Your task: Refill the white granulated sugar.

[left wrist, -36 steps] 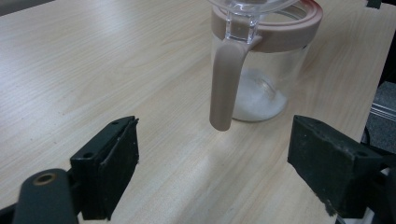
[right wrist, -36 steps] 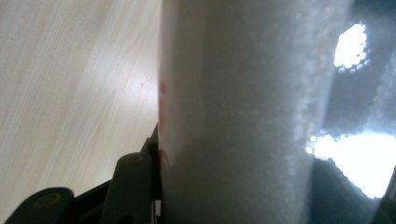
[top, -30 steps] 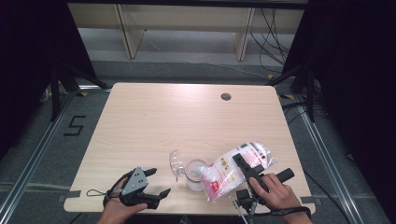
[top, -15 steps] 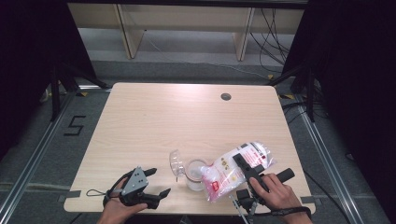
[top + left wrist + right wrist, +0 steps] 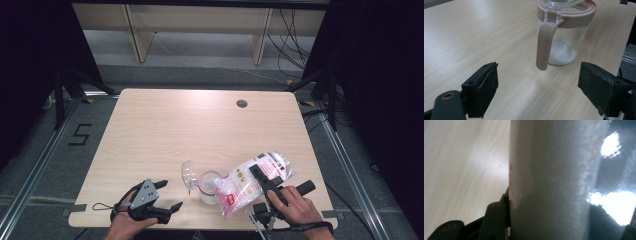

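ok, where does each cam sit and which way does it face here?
High view: fixed above the person's side, looking forward and down on the table; both hands, left gripper and right gripper enter from the bottom.
Left gripper view: rides that gripper, looks level along its open jaws at the jar with white powder.
Right gripper view: rides that gripper, pressed against the bag between its jaws; one black jaw at lower left.
Shared: the jar and bag appear in the high view too.
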`<state>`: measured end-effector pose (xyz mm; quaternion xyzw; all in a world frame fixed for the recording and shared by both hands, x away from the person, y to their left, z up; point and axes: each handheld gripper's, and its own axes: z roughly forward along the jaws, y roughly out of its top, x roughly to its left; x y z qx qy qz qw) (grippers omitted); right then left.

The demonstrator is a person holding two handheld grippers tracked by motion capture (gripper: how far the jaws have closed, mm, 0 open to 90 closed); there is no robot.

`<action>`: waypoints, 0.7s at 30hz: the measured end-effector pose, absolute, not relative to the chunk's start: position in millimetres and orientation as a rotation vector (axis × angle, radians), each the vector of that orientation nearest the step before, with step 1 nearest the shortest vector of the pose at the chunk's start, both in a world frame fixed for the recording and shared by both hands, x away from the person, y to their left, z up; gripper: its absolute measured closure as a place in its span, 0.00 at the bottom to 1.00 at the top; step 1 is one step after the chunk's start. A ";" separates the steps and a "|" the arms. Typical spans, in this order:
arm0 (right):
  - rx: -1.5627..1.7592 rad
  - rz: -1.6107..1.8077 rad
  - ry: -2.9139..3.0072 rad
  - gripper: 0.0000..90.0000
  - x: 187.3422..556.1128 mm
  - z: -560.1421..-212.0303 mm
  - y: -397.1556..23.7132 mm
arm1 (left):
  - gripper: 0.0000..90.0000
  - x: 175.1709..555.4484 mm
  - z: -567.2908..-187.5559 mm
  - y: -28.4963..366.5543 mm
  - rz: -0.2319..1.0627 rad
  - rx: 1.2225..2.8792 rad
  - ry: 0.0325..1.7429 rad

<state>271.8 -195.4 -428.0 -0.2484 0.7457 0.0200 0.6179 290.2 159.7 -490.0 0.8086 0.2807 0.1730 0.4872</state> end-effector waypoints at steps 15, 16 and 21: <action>-0.587 0.041 1.718 0.62 271.9 -426.2 -194.6 | 0.18 289.6 -490.5 158.8 0.416 1.963 0.689; -0.588 0.040 1.718 0.62 271.9 -426.3 -194.6 | 0.18 289.4 -490.6 158.6 0.413 1.960 0.695; -0.594 0.048 1.706 0.62 272.2 -426.0 -194.5 | 0.18 290.6 -490.2 159.2 0.423 1.970 0.669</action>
